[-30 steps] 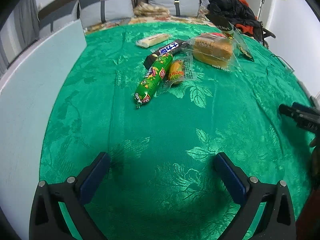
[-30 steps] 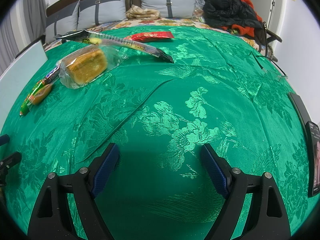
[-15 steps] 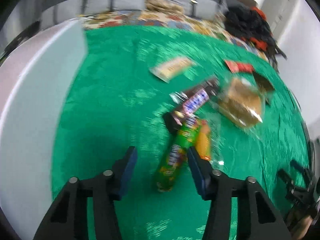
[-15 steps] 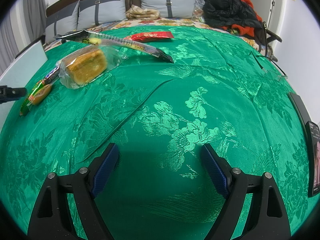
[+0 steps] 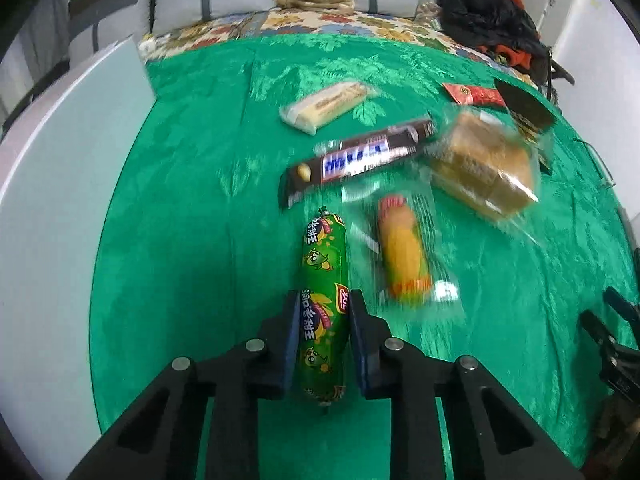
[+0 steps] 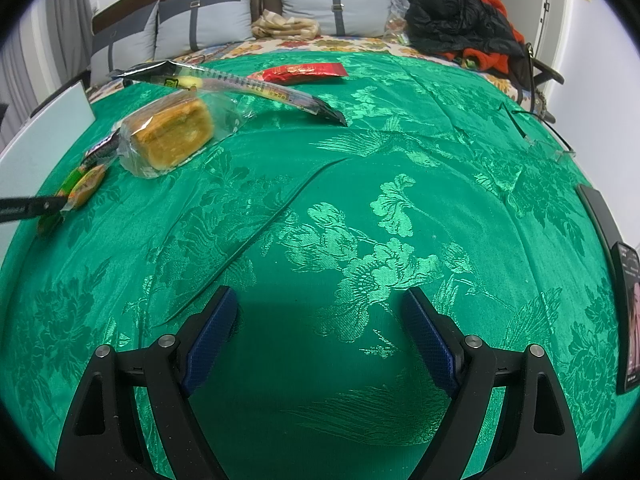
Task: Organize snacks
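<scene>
My left gripper [image 5: 323, 300] is shut on a green sausage stick [image 5: 323, 280] that lies on the green cloth. Beside it lie an orange snack in clear wrap [image 5: 404, 254], a brown chocolate bar [image 5: 360, 158], a wrapped cake [image 5: 482, 166], a pale wafer pack [image 5: 326, 106] and a red packet [image 5: 474, 94]. My right gripper [image 6: 320, 310] is open and empty over bare cloth. In the right wrist view the cake [image 6: 172, 136], a long dark packet [image 6: 240, 88] and the red packet [image 6: 302, 72] lie at the far left and centre.
A white board [image 5: 52, 200] borders the cloth on the left. Grey pillows [image 6: 224, 24] and dark clothes [image 6: 460, 24] sit at the back. A phone [image 6: 630, 312] and glasses [image 6: 536, 128] lie at the right edge.
My left gripper moved forward to the snack pile and closed on the green sausage stick. My right gripper stayed still and open.
</scene>
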Demonstrator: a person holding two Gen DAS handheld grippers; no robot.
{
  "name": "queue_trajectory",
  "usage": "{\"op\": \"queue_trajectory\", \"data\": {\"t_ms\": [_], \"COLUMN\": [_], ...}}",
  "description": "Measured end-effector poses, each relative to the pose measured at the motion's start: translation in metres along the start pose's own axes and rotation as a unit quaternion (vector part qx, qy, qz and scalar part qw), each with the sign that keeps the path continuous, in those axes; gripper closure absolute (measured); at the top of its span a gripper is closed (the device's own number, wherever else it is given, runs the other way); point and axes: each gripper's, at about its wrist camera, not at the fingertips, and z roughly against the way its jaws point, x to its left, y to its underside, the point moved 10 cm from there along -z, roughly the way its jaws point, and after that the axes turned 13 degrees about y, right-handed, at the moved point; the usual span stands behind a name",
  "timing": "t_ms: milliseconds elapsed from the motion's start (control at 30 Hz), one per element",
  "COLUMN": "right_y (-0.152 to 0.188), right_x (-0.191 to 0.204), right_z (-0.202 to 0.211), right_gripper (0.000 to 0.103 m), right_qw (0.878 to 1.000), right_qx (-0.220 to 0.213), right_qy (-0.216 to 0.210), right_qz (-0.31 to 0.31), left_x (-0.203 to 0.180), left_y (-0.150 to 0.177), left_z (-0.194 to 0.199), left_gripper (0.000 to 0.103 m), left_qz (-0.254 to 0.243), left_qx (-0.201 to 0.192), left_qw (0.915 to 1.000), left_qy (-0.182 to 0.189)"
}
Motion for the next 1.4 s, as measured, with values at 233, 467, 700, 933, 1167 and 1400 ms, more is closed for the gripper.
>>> {"op": "queue_trajectory", "data": {"t_ms": [233, 467, 700, 933, 1167, 1400], "right_y": [0.000, 0.000, 0.000, 0.000, 0.000, 0.000], "right_x": [0.000, 0.000, 0.000, 0.000, -0.002, -0.005], "right_z": [0.000, 0.001, 0.000, 0.000, -0.001, -0.002], "right_gripper": [0.016, 0.016, 0.016, 0.016, 0.014, 0.012], "right_qw": [1.000, 1.000, 1.000, 1.000, 1.000, 1.000], "right_qx": [0.000, 0.000, 0.001, 0.001, 0.002, 0.005], "right_qy": [0.000, 0.000, 0.000, 0.000, 0.001, 0.004], "right_qz": [0.000, 0.000, 0.000, 0.000, -0.002, -0.009], "left_x": [-0.009, 0.001, 0.024, 0.050, 0.053, 0.053], "left_y": [0.053, 0.045, 0.032, -0.003, -0.010, -0.010], "left_z": [0.027, 0.019, 0.013, 0.002, -0.001, -0.001], "left_gripper": [0.078, 0.020, 0.000, 0.000, 0.000, 0.000], "left_qz": [-0.014, -0.038, -0.025, -0.008, -0.011, -0.011], "left_qx": [-0.008, -0.033, -0.058, -0.078, -0.078, -0.078], "left_qw": [0.9998, 0.9982, 0.9972, 0.9956, 0.9956, 0.9956], "left_qy": [-0.008, -0.032, -0.040, -0.051, -0.051, -0.051]}}
